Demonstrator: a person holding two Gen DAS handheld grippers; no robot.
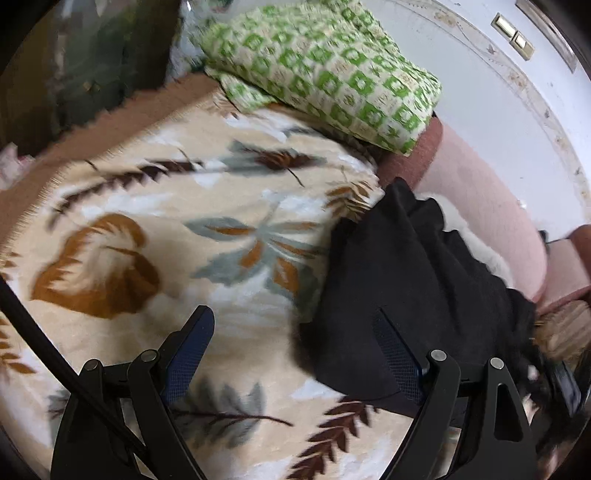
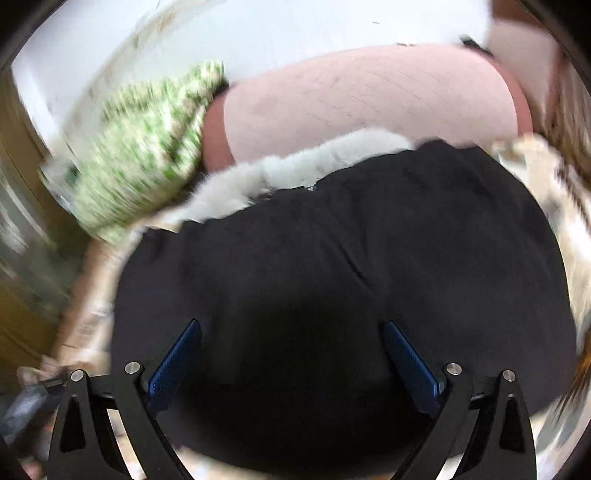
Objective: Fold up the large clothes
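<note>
- The scene is a bed or couch covered by a cream blanket (image 1: pixel 155 206) printed with brown and grey-blue leaves; a white wall (image 1: pixel 480 85) with a pale switch plate (image 1: pixel 514 36) rises at the far right.
- Nearest in the left wrist view, the left claw (image 1: pixel 295 332) is spread wide with nothing between its fingers; its left blue pad (image 1: pixel 192 350) hangs over the blanket, and its right pad sits in front of the dark cloth.
- A thin black cable (image 1: pixel 55 354) crosses the near left corner of that view.
- Just right of the claw lies the black garment (image 1: pixel 406 277), bunched in loose folds on the blanket's right part, its far end reaching towards the pink cushion (image 1: pixel 487 214).
- In the right wrist view, the right claw (image 2: pixel 291 343) is likewise spread apart and holds nothing, with both blue pads (image 2: pixel 177 354) hovering over the garment (image 2: pixel 351 277), which fills most of the frame. Whether the pads touch the cloth cannot be told.
- A white fur trim (image 2: pixel 295 170) runs along the garment's far edge.
- Beyond the trim sits the pink cushion (image 2: pixel 369 99).
- A green-and-cream patterned pillow (image 1: pixel 325 62) rests at the far side, to the left of the cushion; it is blurred in the right wrist view (image 2: pixel 147 147).
</note>
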